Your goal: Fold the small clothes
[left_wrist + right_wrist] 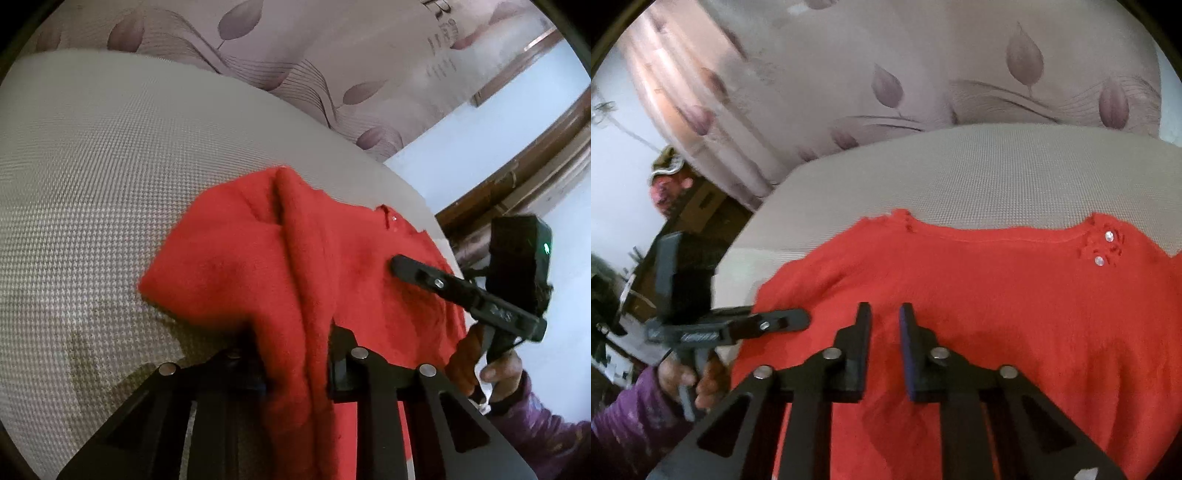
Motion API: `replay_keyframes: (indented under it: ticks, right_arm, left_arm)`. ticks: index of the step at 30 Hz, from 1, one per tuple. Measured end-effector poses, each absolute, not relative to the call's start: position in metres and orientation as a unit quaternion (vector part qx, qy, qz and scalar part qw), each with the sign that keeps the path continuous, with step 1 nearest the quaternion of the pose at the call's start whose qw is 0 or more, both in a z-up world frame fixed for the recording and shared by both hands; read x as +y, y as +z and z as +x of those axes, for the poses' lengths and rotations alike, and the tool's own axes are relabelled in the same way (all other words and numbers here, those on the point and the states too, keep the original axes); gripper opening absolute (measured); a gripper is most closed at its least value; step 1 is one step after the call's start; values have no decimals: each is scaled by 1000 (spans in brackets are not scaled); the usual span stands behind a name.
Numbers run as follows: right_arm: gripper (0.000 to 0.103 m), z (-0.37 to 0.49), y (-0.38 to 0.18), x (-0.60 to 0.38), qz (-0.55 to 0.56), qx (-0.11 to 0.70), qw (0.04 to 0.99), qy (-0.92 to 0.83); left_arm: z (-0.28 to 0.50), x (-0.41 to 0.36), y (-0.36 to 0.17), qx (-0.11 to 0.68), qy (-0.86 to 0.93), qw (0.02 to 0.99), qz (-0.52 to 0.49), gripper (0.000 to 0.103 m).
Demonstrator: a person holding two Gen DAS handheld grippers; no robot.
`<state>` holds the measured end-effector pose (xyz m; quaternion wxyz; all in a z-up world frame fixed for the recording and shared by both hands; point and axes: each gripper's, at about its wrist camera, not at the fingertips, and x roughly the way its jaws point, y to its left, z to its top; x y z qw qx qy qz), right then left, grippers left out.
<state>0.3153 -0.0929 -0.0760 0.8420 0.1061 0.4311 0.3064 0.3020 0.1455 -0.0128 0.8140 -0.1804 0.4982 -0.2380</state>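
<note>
A small red knit garment [266,258] lies on a grey checked table surface [92,166]. My left gripper [295,369] is shut on a bunched fold of the red cloth, which rises between its fingers. In the right wrist view the garment [1015,295] spreads flat, with two shiny studs [1104,247] near its far edge. My right gripper [884,332] hovers over the cloth with its jaws a little apart and nothing between them. The left gripper [801,319] shows at the left of that view; the right gripper [397,264] shows at the right of the left wrist view.
A pale curtain with purple leaf print [886,85] hangs behind the table. Brown wooden furniture [517,177] stands past the table's right edge. The person's hand and purple sleeve [524,406] hold the right gripper.
</note>
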Motion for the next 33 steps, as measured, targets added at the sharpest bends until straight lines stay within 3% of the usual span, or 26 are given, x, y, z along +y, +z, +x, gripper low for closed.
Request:
replay_keyframes:
  ticks: [13, 15, 17, 33]
  right_arm:
    - [0, 347, -113, -107, 195, 485, 792, 315]
    - [2, 346, -113, -113, 216, 481, 787, 319]
    - [11, 340, -110, -121, 231, 471, 787, 324]
    - [12, 278, -78, -228, 319, 383, 792, 354]
  left_arm:
    - [291, 92, 33, 488, -238, 838, -58, 20]
    - [291, 82, 40, 492, -234, 837, -48, 20]
    - [292, 73, 45, 499, -230, 835, -43, 19]
    - [294, -61, 57, 542, -271, 789, -99, 19]
